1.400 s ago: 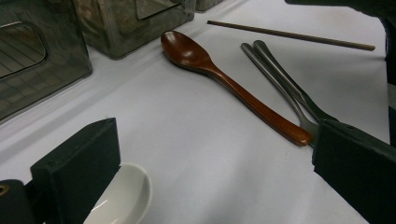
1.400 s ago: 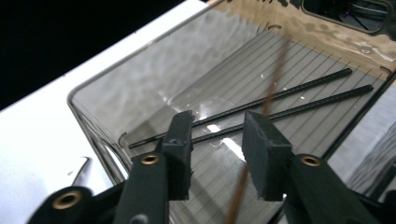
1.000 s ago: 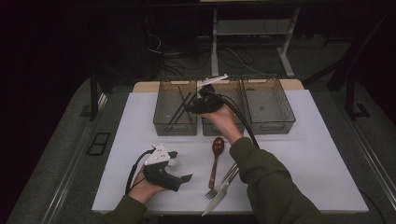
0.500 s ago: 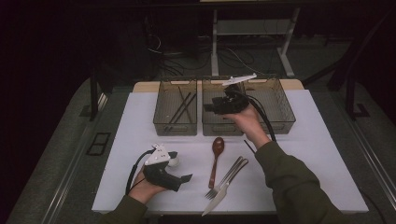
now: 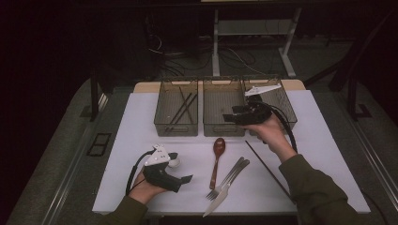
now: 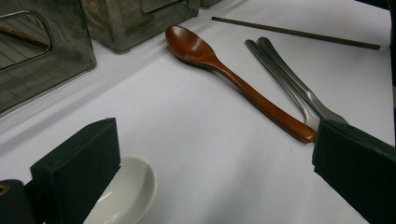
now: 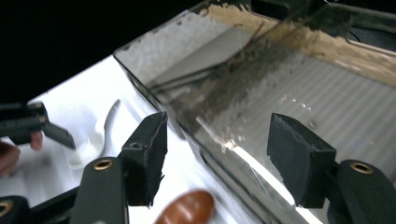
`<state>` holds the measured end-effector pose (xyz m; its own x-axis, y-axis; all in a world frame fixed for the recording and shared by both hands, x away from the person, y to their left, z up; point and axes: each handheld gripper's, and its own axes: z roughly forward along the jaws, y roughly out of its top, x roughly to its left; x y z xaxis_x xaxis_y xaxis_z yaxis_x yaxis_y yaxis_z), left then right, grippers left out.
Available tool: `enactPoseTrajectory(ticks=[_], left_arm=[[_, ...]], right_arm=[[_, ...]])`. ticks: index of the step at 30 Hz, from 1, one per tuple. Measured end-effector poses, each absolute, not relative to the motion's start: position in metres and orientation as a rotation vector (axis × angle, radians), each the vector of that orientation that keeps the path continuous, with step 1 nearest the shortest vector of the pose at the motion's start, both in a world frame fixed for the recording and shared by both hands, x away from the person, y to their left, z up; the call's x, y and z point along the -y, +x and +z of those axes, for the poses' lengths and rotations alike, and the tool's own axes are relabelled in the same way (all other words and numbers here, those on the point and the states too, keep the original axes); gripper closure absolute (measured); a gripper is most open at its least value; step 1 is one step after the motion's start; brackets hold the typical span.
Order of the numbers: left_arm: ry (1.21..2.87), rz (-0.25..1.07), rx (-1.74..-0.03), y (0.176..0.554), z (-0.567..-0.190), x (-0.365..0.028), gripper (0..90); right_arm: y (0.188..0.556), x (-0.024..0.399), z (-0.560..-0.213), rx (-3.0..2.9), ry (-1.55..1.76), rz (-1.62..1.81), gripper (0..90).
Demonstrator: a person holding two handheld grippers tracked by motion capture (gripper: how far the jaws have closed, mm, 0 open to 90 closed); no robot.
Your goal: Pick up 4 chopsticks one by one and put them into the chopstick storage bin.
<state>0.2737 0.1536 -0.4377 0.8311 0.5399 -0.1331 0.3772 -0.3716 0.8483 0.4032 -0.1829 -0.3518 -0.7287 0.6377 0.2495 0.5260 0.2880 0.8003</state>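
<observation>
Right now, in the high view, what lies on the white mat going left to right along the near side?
Left gripper → brown spoon → fork and knife, overlapping each other → single dark chopstick.

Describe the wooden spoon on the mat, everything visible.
The wooden spoon is one piece of glossy reddish-brown wood, with an oval bowl and a slim handle that widens slightly to a rounded end. It lies flat on the white mat, bowl up and pointing toward the middle bin, a gap between them. The left gripper view shows its handle end overlapping the metal fork, which lies beside it. Neither gripper touches it.
</observation>
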Motion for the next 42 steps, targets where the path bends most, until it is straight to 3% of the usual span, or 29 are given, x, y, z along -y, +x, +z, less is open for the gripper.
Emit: enactPoseTrajectory(ticks=[21,42], left_arm=[[2.016,0.201,-0.665,0.274,-0.439,-0.155,0.0],[2.012,0.212,-0.663,0.273,-0.437,-0.158,0.0]], right_arm=[[0.353,0.255,-0.377,-2.412,1.179,1.353,37.2],[0.311,0.278,-0.389,-2.544,1.216,1.075,35.2]])
